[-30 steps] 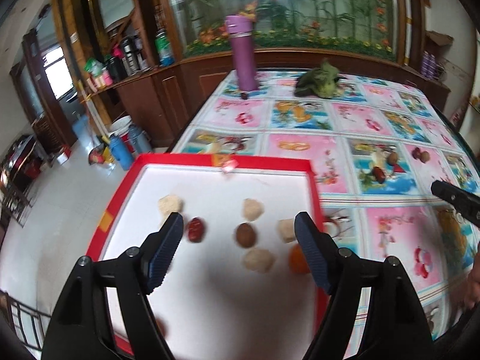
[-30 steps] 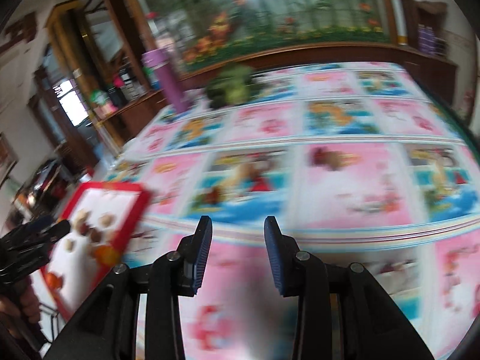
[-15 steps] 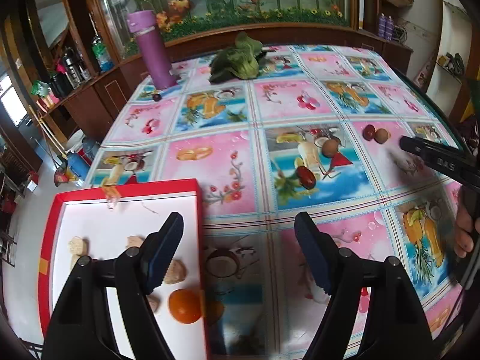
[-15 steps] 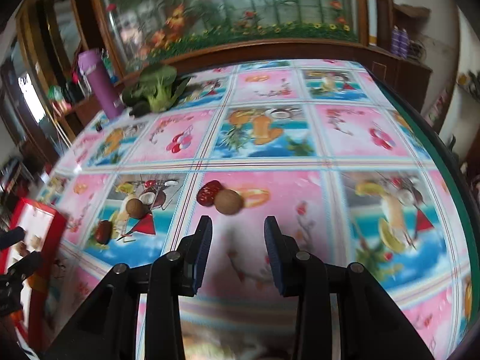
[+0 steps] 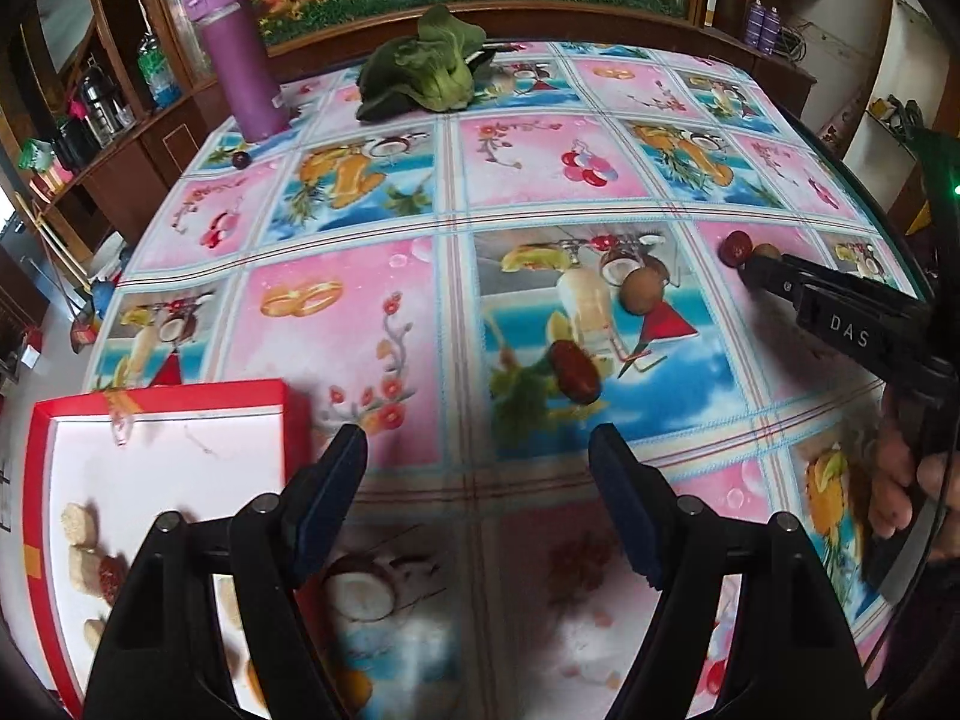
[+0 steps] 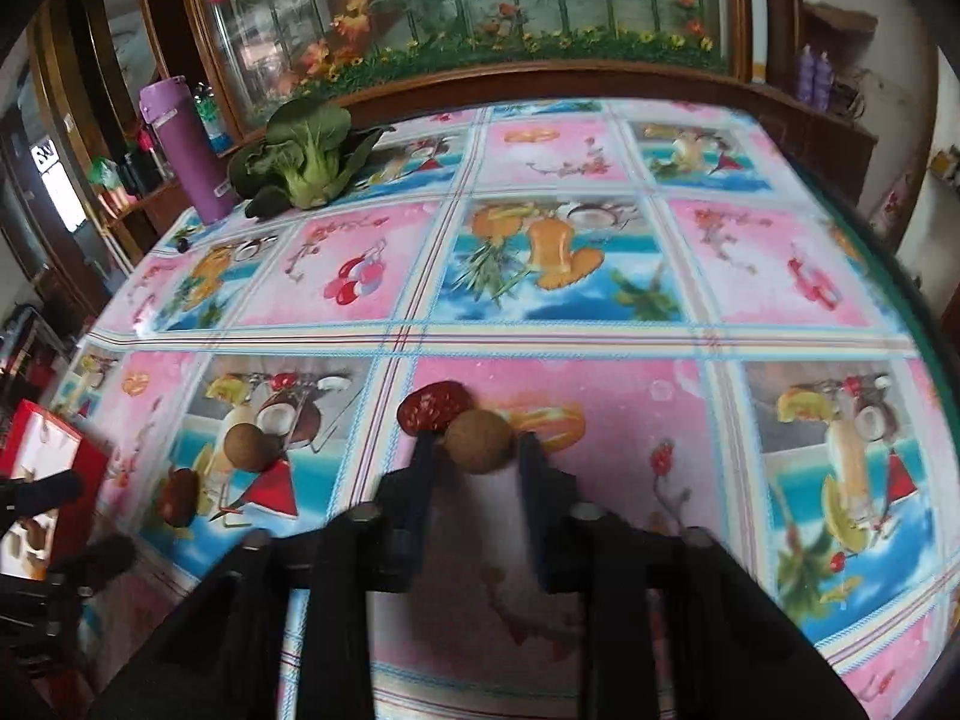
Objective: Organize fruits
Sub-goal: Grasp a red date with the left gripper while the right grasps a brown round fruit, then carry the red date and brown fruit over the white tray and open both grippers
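Now right tongs (image 6: 474,450) low, apart around brown fruit (image 6: 478,440); left tongs (image 5: 478,468) wide apart above tablecloth (image 5: 360,312).

A tabletop (image 5: 360,324) under a glossy pink-and-blue fruit-print cover carries a red-rimmed white tray (image 5: 162,402), a tall purple flask (image 5: 237,54), a leafy green cabbage (image 5: 420,78), two round brown fruits (image 6: 480,439) (image 6: 246,447) and two dark red dates (image 6: 433,405) (image 5: 576,379).
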Motion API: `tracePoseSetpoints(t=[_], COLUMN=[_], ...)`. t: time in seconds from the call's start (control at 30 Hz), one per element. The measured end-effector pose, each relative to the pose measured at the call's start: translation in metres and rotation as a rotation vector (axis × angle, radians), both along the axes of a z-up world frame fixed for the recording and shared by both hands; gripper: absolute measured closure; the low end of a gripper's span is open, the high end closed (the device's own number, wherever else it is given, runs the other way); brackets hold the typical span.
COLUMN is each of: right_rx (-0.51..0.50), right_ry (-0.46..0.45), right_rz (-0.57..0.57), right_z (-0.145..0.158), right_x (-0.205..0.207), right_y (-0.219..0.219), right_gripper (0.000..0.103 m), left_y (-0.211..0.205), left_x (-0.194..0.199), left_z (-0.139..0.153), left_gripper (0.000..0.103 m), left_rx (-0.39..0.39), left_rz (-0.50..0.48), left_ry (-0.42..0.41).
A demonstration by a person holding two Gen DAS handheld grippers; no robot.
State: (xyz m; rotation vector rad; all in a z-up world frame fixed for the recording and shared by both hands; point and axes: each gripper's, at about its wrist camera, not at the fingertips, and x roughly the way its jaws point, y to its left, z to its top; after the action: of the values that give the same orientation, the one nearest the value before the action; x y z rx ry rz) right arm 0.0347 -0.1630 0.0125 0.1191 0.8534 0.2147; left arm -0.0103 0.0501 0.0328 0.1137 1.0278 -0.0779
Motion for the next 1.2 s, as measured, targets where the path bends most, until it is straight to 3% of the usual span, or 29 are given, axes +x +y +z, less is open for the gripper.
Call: tracePoseSetpoints(t=[0.17,0.33,0.43,0.57,0.77,1.2], right_rx=[0.040,0.051,0.051,0.050,0.039,0.021], right_ry=[0.001,0.003,0.009,0.015,0.011,0.010], right_rz=[0.007,0.007,-0.001,-0.007,-0.011,-0.014], right_z=[0.000,0.000,0.001,0.001,0.000,0.000], right_x=[0.001,0.000,0.000,-0.001,-0.001,-0.001], right_y=[-0.004,-0.006,-0.005,-0.006,-0.004,-0.002], right_gripper=[0.081,0.081,0.081,0.081,0.081,0.081], left_y=[-0.016,-0.024,-0.027,-0.029,-0.025,-0.014], left_x=[0.013,0.022,0.022,0.024,0.019,-0.010], left_z=[-0.006,-0.020,-0.020,-0.019,-0.019,-0.019], left_gripper=[0.028,0.044,0.051,0.069,0.082,0.085], left_rx=[-0.045,-0.064,-0.061,-0.065,-0.096,-0.167], left_rz=[-0.002,0.012,0.008,-0.005,0.003,0.034], left_ry=[0.010,0.040,0.012,-0.004,-0.019,-0.032])
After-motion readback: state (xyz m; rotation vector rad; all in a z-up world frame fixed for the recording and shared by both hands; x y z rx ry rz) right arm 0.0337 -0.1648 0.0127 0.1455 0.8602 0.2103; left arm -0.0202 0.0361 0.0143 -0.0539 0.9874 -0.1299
